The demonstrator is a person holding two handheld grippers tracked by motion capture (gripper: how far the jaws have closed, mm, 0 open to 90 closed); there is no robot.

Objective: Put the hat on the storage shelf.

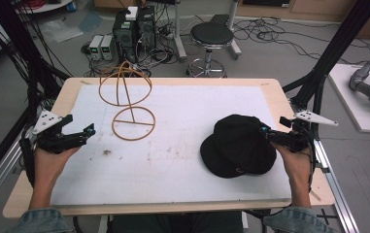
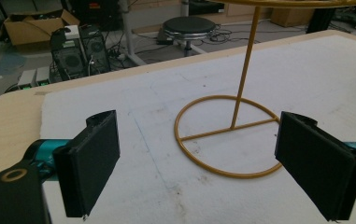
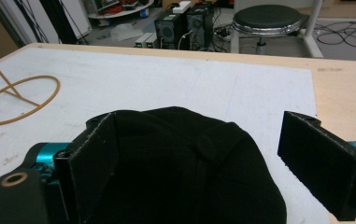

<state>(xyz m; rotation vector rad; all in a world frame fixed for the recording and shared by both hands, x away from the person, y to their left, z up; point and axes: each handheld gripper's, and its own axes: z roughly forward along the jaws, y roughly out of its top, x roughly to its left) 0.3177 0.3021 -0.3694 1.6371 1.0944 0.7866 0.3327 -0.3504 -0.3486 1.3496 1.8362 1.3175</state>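
Observation:
A black hat lies on the white mat at the right; its crown rises between the jaws in the right gripper view. My right gripper is open at the hat's right edge, one jaw over the crown, the other off to the side, and nothing is clamped. A yellow wire hat stand stands at the back left on a ring base. My left gripper is open and empty, left of the stand, with the ring base ahead of its jaws.
The white mat covers most of the wooden table. Beyond the far edge are a black stool, computer cases and loose cables on the floor. Black frame posts flank the table on both sides.

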